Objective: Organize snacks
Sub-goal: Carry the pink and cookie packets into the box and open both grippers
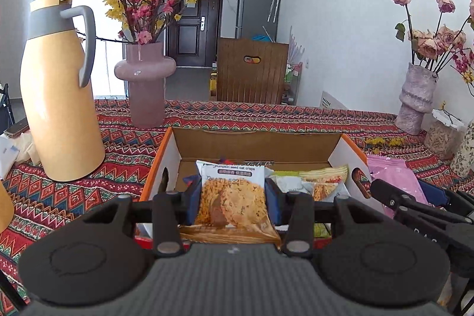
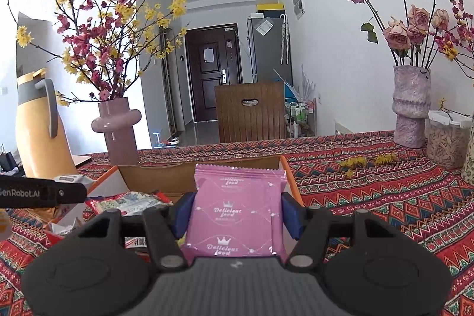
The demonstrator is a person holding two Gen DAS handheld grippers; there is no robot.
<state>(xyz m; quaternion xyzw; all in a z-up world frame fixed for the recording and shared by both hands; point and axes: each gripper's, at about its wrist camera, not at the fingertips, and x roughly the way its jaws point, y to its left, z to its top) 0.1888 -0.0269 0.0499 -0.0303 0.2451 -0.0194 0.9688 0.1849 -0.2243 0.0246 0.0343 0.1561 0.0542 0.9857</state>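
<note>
My left gripper [image 1: 232, 194] is shut on an oat crisp packet [image 1: 232, 197], white on top with a printed biscuit, held over the near part of an open cardboard box [image 1: 254, 144] with orange edges. More snack packets [image 1: 323, 182] lie in the box at the right. My right gripper [image 2: 237, 215] is shut on a pink "Delicious food" packet [image 2: 237, 212], held at the box's right edge [image 2: 288, 176]. The pink packet also shows in the left wrist view [image 1: 394, 176] with the right gripper's arm below it. Packets [image 2: 130, 202] in the box show in the right wrist view.
A yellow thermos jug [image 1: 62, 96] stands left of the box. A pink vase with blossom branches [image 1: 145, 85] is behind it. A mottled vase of dried roses [image 2: 410, 108] and a lidded jar [image 2: 447, 138] stand at the right. A wooden chair [image 1: 251, 70] is beyond the patterned tablecloth [image 2: 385, 197].
</note>
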